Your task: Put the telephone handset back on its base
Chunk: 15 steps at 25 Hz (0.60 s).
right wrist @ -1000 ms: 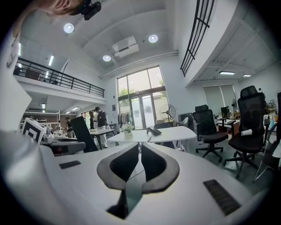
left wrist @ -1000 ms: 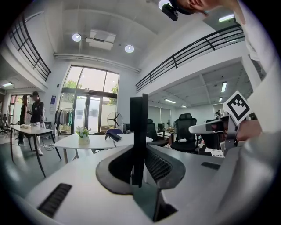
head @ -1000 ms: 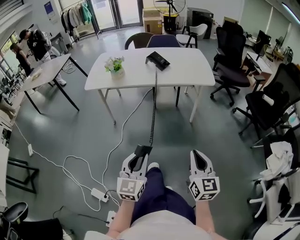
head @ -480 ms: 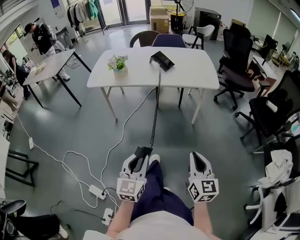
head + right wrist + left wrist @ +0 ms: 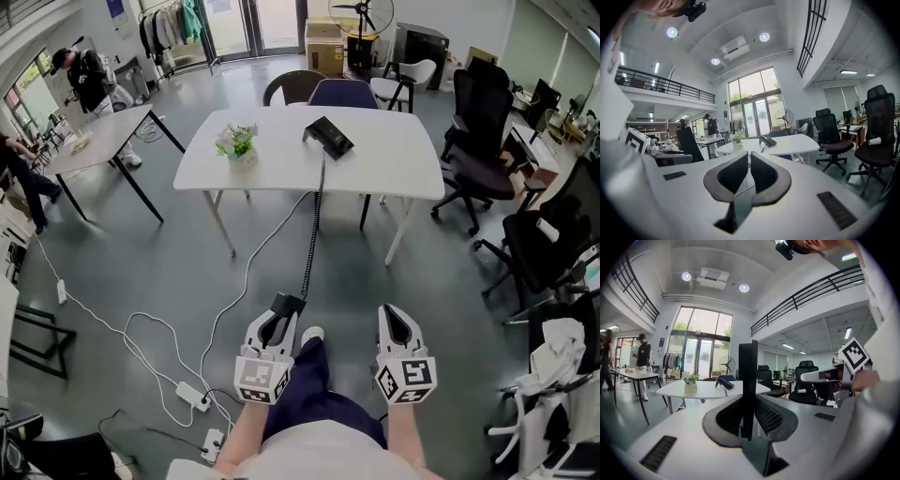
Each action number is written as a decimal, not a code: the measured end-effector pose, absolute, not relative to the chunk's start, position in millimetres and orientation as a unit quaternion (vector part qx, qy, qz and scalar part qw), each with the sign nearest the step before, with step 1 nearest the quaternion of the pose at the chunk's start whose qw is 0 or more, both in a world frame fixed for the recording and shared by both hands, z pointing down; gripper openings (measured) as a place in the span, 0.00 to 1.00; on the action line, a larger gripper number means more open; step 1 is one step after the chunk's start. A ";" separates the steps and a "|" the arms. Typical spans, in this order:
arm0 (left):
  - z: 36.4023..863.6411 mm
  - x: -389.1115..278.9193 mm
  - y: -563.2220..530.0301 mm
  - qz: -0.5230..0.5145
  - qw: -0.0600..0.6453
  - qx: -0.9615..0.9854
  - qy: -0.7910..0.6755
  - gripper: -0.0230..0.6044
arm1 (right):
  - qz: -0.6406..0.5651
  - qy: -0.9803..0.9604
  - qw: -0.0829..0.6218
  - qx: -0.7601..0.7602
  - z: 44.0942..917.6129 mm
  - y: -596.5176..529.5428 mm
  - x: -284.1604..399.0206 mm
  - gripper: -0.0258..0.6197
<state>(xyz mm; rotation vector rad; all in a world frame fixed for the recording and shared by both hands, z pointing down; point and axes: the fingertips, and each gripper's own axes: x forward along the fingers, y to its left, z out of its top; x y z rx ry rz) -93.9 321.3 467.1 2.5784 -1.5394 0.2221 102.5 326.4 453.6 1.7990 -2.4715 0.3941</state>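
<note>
Step in hand: carry phase. The handset is gripped but not yet at the base.

Nearest, bottom centre of the head view: left gripper [image 5: 276, 323] pinching the black handset [image 5: 285, 303], which sticks out past the tips toward the table. In the left gripper view it stands as a thin upright slab [image 5: 748, 380] clamped between both pads. Right gripper [image 5: 395, 317] is just right of it at the same height, jaws pressed together with nothing between them, as its own view [image 5: 749, 161] also shows.

From the handset the coiled cord [image 5: 312, 230] runs straight up the middle of the frame, over grey floor, to the table edge. A power strip [image 5: 192, 395] lies on the floor at lower left, off that line.

Far end: the base [image 5: 329, 137] sits on the white table [image 5: 403, 164], upper centre, right of a potted plant [image 5: 238, 144] — well apart from the handset.

Next move, my read:
- Close the gap to the table and watch that the cord doesn't snag on the edge as it slackens.
- Bring the handset above the cradle, line it up with the base's long axis, lower it and release.
- The right gripper is free to steady the base if it slides.

Cradle orientation is too small to read from here.
</note>
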 end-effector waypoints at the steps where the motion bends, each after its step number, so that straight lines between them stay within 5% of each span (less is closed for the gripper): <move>1: 467.0 -93.6 313.0 0.073 0.068 0.854 -0.510 0.17 | 0.129 -0.801 0.031 0.584 453.3 318.5 103.1 0.10; 15: 453.6 -108.9 194.6 0.073 0.073 0.858 -0.504 0.17 | 0.149 -0.794 0.023 0.589 441.7 194.3 94.5 0.10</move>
